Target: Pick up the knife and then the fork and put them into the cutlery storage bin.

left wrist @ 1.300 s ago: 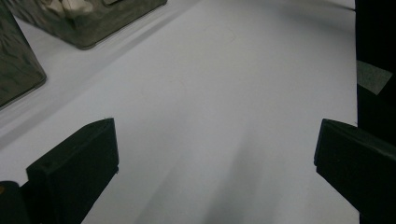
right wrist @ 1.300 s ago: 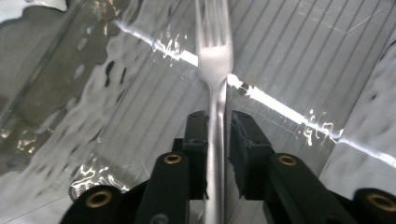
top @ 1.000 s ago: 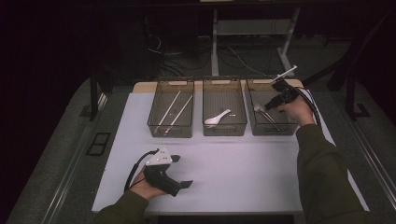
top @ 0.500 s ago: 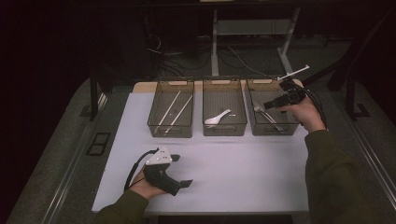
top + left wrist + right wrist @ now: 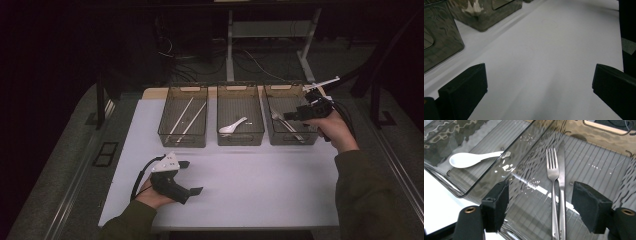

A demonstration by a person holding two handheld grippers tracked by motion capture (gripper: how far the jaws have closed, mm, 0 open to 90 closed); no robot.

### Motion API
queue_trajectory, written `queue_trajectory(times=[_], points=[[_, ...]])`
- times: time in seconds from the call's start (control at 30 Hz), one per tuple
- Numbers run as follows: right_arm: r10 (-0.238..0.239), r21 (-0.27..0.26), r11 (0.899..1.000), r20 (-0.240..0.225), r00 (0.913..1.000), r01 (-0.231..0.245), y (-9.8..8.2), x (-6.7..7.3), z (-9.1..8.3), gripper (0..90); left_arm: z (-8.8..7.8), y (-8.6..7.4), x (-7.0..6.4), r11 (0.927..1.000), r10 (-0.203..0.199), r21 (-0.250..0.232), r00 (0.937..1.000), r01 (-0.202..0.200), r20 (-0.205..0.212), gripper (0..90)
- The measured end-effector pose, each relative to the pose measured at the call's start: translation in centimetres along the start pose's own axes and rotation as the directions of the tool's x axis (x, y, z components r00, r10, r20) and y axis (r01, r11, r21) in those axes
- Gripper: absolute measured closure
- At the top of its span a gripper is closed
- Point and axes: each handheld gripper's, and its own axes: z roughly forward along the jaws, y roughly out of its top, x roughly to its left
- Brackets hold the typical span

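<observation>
Three smoky clear bins stand in a row at the back of the white mat. The left bin [image 5: 165, 131] holds two chopsticks [image 5: 187, 117]. A white spoon [image 5: 232, 126] [image 5: 466, 159] lies in the middle bin [image 5: 240, 139]. In the right bin [image 5: 292, 140] a fork [image 5: 553, 185] and a knife [image 5: 561, 182] lie side by side. My right gripper [image 5: 289, 116] [image 5: 541, 205] hovers over the right bin's right side. Its jaws have just been opening and hold nothing. My left gripper [image 5: 192, 177] [image 5: 539, 92] rests on the mat, open and empty.
The white mat [image 5: 260, 180] covers the table in front of the bins. A wooden board edge [image 5: 150, 92] shows behind the bins. Table legs and cables stand beyond the far edge. A dark grey border runs along both sides.
The right hand has drawn back a little to the right over the right bin. The left hand has stayed where it was.
</observation>
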Motion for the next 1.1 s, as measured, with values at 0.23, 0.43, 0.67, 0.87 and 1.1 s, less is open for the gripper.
queue_trajectory(times=[0.23, 0.43, 0.67, 0.87, 1.1], points=[[-0.010, -0.062, 0.998, -0.003, 0.9999, 0.010, -0.9, 0.8, -0.7, 24.4, 0.0, -0.1, 0.2, 1.0000, 0.009, 0.002, 1.0000, -0.009, 0.000, 0.0], [-0.023, -0.117, 0.993, -0.022, 0.9995, 0.020, -1.8, 1.8, -1.4, 19.8, -0.1, -0.1, 0.2, 1.0000, 0.009, 0.000, 0.9999, -0.009, -0.006, 0.0], [-0.057, -0.143, 0.988, -0.024, 0.9981, 0.053, -3.3, 3.3, -1.8, 18.1, -0.1, -0.2, 0.1, 1.0000, 0.009, 0.001, 1.0000, -0.009, -0.005, 0.0], [-0.072, -0.166, 0.984, -0.039, 0.9966, 0.065, -4.5, 3.9, -2.2, 18.1, -0.2, -0.2, 0.1, 1.0000, 0.006, -0.001, 1.0000, -0.006, -0.005, 0.0], [-0.084, -0.197, 0.978, -0.050, 0.9952, 0.073, -5.9, 4.5, -3.1, 18.1, -0.1, -0.2, 0.0, 1.0000, 0.007, 0.005, 1.0000, -0.007, -0.003, 0.0]])
